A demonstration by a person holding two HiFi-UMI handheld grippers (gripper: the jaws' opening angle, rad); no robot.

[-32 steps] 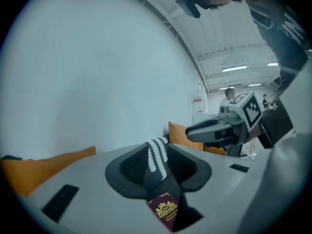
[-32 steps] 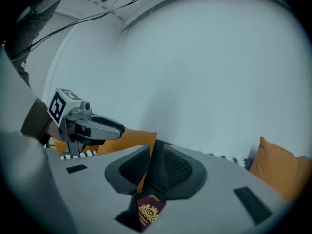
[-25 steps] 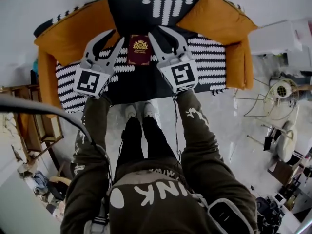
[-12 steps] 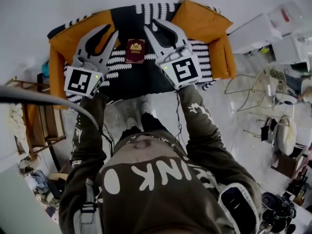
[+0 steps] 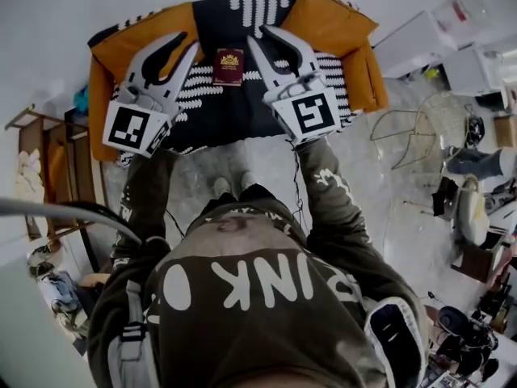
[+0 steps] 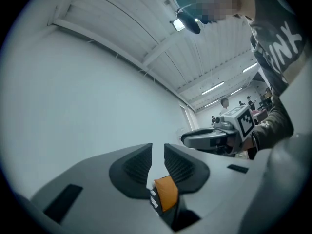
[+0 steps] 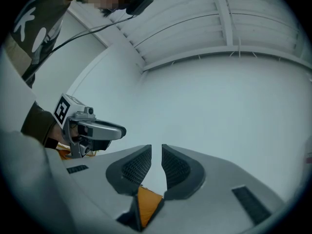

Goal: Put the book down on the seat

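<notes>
Since a second ago the person (image 5: 258, 297) has straightened up and both grippers have drawn back from the book (image 5: 229, 66). The book has stayed where it lay and now looks smaller and farther below them. The left gripper (image 5: 184, 45) and the right gripper (image 5: 263, 35) are held side by side at about the same height, tips angled toward each other. In the head view the book shows in the gap between them, touched by neither. It lies flat, dark red cover with a gold emblem facing up, on the black-and-white striped seat (image 5: 212, 113) of a sofa (image 5: 365, 75). An orange cushion (image 5: 133, 45) sits beyond the left gripper and a second orange cushion (image 5: 327, 21) beyond the right gripper.

The left gripper's jaws stand a narrow gap apart with nothing between them. Its view looks up at a pale wall (image 6: 73, 106) and the ceiling (image 6: 161, 43), with a sliver of orange low behind the jaws. The right gripper's jaws are closing, also at a narrow gap, and nothing is between them; orange shows low behind them as well. Each gripper view catches the other gripper off to its side.
</notes>
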